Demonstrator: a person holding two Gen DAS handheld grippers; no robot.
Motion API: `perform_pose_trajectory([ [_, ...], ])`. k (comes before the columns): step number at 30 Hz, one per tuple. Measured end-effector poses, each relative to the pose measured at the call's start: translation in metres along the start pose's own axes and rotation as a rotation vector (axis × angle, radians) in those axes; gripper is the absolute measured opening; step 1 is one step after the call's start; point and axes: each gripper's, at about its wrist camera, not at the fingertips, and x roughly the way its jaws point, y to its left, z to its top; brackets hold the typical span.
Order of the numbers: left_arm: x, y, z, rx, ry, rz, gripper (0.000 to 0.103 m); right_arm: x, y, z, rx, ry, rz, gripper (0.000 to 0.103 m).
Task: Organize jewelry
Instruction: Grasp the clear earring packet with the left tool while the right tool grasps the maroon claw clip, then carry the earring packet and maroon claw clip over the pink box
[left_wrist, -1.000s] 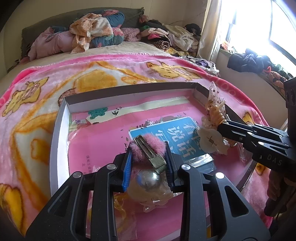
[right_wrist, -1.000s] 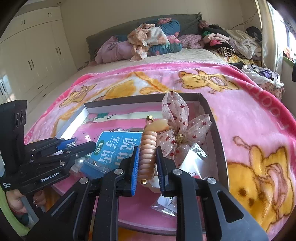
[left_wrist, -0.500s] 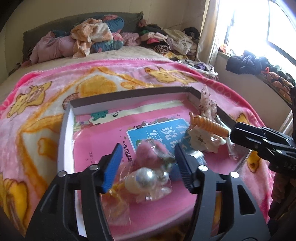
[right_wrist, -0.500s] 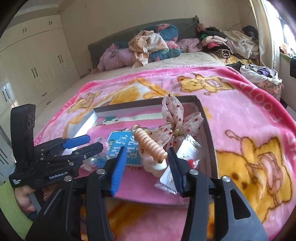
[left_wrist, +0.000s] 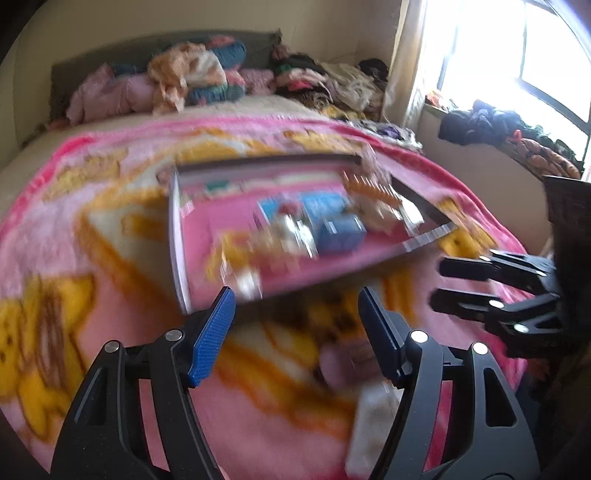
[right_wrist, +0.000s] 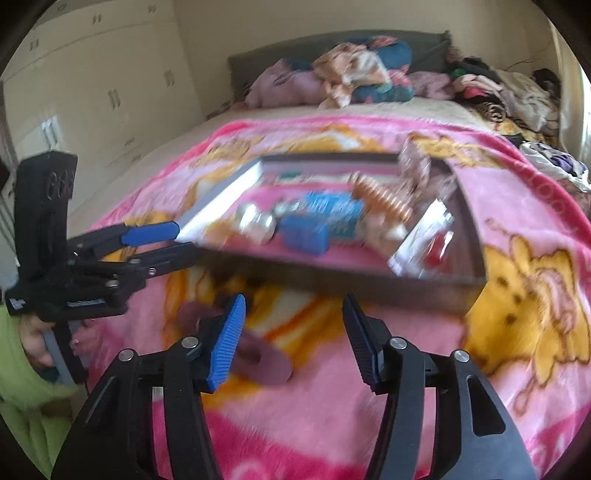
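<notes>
Hovering short of the tray (right_wrist: 207, 206), left gripper (left_wrist: 295, 314) and right gripper (right_wrist: 291, 325) both gape apart, empty. Spiral hair clip (right_wrist: 382, 197) and pearl piece (right_wrist: 255, 221) lie inside. Risk, likely: blurred view, snagging the blanket (right_wrist: 517, 229), nudging the tray.

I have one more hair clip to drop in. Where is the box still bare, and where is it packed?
Bare pink floor lies along the box's left wall. The near and right parts are crowded: silver balls, blue case, coiled clip, packets.
</notes>
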Motion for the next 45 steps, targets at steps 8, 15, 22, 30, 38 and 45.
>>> perform_pose_trajectory([
  [8,-0.009,-0.012,-0.045,0.020,0.092,-0.100,0.060,0.012,0.015,-0.015,-0.102,0.068,0.065,0.058],
  [15,-0.006,-0.027,-0.063,0.064,0.135,-0.136,0.060,0.037,0.023,-0.017,-0.226,0.130,0.044,0.059],
  [22,-0.003,-0.039,-0.071,0.113,0.150,-0.155,0.034,0.054,0.030,-0.007,-0.292,0.131,0.092,0.037],
  [30,-0.001,-0.052,-0.066,0.157,0.144,-0.163,0.008,0.029,0.018,-0.007,-0.209,0.070,0.133,0.009],
  [38,-0.003,-0.058,-0.049,0.162,0.110,-0.181,0.008,-0.017,-0.008,-0.005,-0.086,-0.053,0.087,0.009],
  [45,-0.006,-0.055,-0.019,0.149,0.030,-0.141,0.008,-0.039,-0.030,0.004,-0.015,-0.110,0.012,0.009],
])
